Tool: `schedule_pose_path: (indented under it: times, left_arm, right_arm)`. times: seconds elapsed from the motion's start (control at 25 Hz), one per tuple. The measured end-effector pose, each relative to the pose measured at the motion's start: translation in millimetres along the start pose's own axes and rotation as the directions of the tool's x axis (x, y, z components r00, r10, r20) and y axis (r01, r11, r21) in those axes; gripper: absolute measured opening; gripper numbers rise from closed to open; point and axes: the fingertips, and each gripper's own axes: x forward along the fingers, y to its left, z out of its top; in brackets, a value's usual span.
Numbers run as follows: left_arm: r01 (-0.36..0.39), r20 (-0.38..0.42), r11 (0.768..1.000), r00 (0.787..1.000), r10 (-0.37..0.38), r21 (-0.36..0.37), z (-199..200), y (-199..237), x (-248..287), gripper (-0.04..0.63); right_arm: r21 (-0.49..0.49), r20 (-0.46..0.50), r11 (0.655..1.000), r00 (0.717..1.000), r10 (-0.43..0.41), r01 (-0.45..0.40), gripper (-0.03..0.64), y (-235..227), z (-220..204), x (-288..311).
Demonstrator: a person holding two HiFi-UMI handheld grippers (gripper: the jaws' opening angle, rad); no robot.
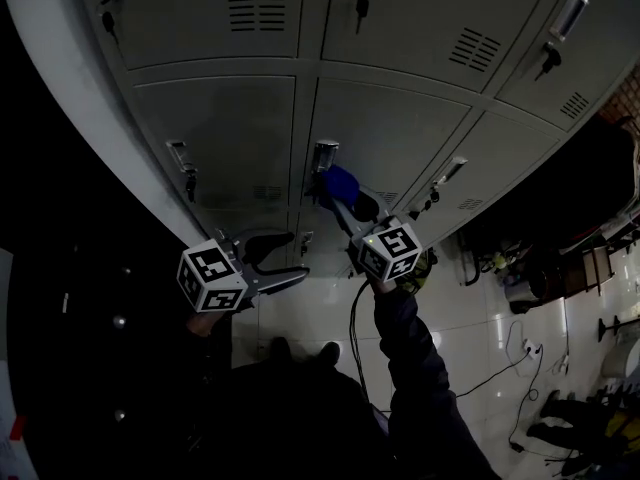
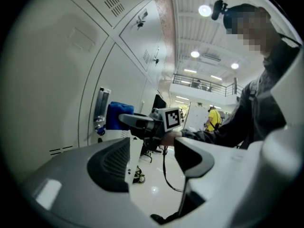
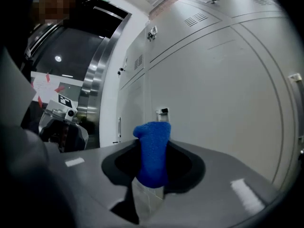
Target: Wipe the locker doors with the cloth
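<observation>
Grey locker doors [image 1: 390, 133] fill the upper part of the head view. My right gripper [image 1: 345, 200] is shut on a blue cloth [image 1: 340, 181] and holds it close to a middle door, just below its metal handle [image 1: 325, 155]. In the right gripper view the cloth [image 3: 153, 148] stands upright between the jaws, with the door [image 3: 223, 80] at the right. My left gripper [image 1: 297, 256] hangs open and empty lower left, apart from the doors. The left gripper view looks past its fingers [image 2: 111, 163] at the cloth [image 2: 118, 115] and the other gripper's marker cube [image 2: 172, 118].
Keys [image 1: 190, 181] hang in several locks. The glossy tiled floor [image 1: 320, 313] lies below, with cables [image 1: 500, 368] and furniture at the right. A dark metal-framed doorway [image 3: 90, 84] lies left of the lockers. A person in yellow [image 2: 213, 118] stands far off.
</observation>
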Motion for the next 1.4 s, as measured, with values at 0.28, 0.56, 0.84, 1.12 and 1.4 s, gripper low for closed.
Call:
schedule_pose_path:
  times: [0.28, 0.56, 0.84, 1.12, 1.4]
  left_arm:
    - [-0.022, 0.017, 1.000, 1.000, 0.022, -0.002, -4.1, 3.4, -21.1, 0.275]
    - [-0.036, 0.012, 0.999, 0.999, 0.036, -0.023, -5.1, 8.8, -18.6, 0.275]
    - [-0.005, 0.002, 1.000, 1.000, 0.005, -0.026, -2.1, 7.8, 16.0, 0.275]
    - [0.015, -0.007, 0.999, 1.000, -0.015, -0.030, 0.7, 5.1, 53.0, 0.275]
    - [0.024, -0.010, 0.998, 1.000, -0.025, -0.065, -6.6, 0.5, 71.6, 0.275]
  right_arm:
    - [-0.076, -0.016, 0.996, 0.999, 0.046, -0.047, 0.120, 28.5, -2.6, 45.1]
    - [-0.039, -0.009, 0.999, 1.000, -0.009, 0.009, 0.120, -5.2, -6.8, 32.7]
    - [-0.003, -0.013, 0.994, 0.994, -0.111, 0.110, 0.120, -63.7, -15.0, -18.8]
    - [0.011, -0.017, 0.971, 0.971, -0.240, 0.240, 0.120, -125.2, -18.9, -76.7]
    - [0.039, -0.014, 0.942, 0.943, -0.333, 0.333, 0.120, -160.0, -22.9, -108.5]
